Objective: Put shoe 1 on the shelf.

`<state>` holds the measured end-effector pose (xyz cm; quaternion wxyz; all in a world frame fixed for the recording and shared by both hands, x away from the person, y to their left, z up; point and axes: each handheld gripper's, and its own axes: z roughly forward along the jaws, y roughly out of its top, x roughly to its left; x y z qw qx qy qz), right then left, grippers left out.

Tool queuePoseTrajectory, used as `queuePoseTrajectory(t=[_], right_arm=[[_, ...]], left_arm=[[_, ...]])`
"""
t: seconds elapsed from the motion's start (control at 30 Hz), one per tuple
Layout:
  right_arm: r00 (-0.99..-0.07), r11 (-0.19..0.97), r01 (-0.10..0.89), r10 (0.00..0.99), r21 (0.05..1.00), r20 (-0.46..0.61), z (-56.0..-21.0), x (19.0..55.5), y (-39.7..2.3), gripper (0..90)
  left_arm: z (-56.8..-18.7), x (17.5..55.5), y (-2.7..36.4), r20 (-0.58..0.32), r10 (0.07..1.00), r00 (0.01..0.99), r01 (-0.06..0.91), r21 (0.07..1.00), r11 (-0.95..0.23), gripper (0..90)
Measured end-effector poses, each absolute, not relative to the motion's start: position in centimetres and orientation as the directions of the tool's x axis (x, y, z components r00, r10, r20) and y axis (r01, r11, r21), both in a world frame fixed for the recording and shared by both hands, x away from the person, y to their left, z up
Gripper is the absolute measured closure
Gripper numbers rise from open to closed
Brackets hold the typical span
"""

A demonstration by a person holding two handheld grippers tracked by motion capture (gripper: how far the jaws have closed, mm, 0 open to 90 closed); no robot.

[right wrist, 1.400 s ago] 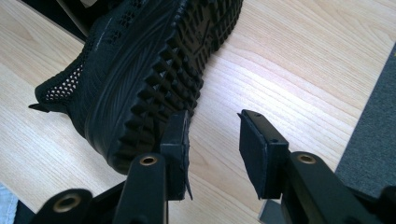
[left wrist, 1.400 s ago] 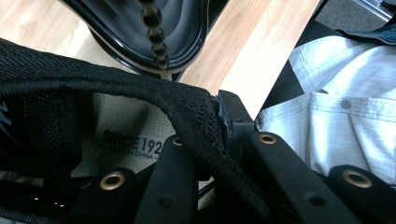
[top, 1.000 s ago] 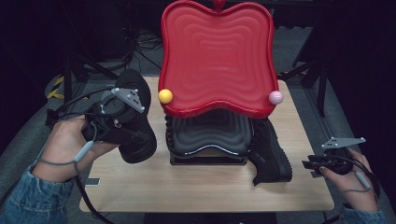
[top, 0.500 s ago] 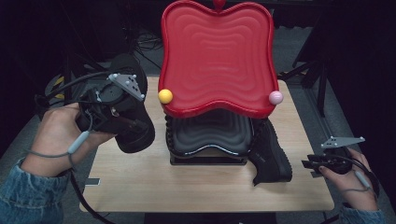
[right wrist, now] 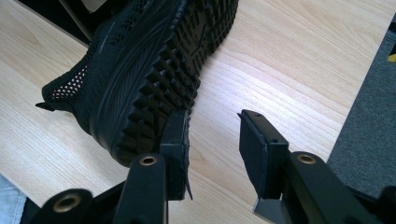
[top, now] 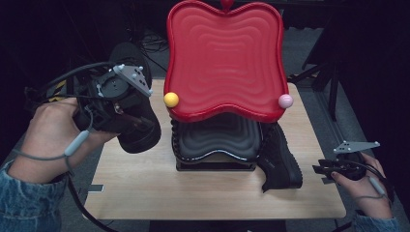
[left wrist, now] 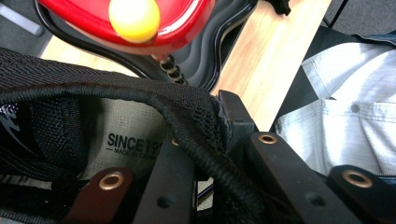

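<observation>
Black mesh sneaker (top: 138, 128) hung above the wooden bench's (top: 145, 183) left edge, collar clamped in the left tongs (left wrist: 201, 154). Second black mesh sneaker (right wrist: 140, 79) lay on its side against the black ribbed stand (top: 215, 145) under the red wavy tray (top: 225, 58). Right tongs (right wrist: 212, 154) sat apart, empty, just beside its sole.
</observation>
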<state>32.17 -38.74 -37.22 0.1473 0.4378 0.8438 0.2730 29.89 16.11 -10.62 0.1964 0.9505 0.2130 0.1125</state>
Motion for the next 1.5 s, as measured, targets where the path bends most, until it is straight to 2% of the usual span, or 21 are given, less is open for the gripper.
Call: queuePoseTrajectory(t=[0.23, 0.4, 0.7, 0.97, 1.5], right_arm=[[-0.580, 0.469, 0.652, 0.815, 0.596, -0.007, -37.1, 32.1, -38.6, 63.7], [-0.582, 0.466, 0.645, 0.813, 0.606, -0.007, -36.8, 31.9, -38.7, 63.7], [-0.585, 0.468, 0.638, 0.811, 0.611, -0.010, -36.7, 31.8, -38.7, 63.9], [-0.587, 0.470, 0.625, 0.809, 0.624, -0.021, -36.4, 31.7, -38.6, 64.4], [-0.572, 0.458, 0.645, 0.820, 0.612, -0.012, -36.8, 30.7, -39.3, 64.3]], left_arm=[[-9.2, 29.4, 15.4, 0.154, 0.441, 0.884, 0.350, 0.405, -0.845, 84.8], [-8.1, 29.4, 15.6, 0.151, 0.435, 0.888, 0.338, 0.429, -0.838, 84.8], [-6.1, 29.5, 14.7, 0.197, 0.407, 0.892, 0.293, 0.437, -0.851, 84.4], [-5.5, 29.7, 13.6, 0.242, 0.381, 0.892, 0.250, 0.437, -0.864, 84.5], [-4.6, 31.4, 10.6, 0.257, 0.321, 0.911, 0.181, 0.451, -0.874, 84.3]])
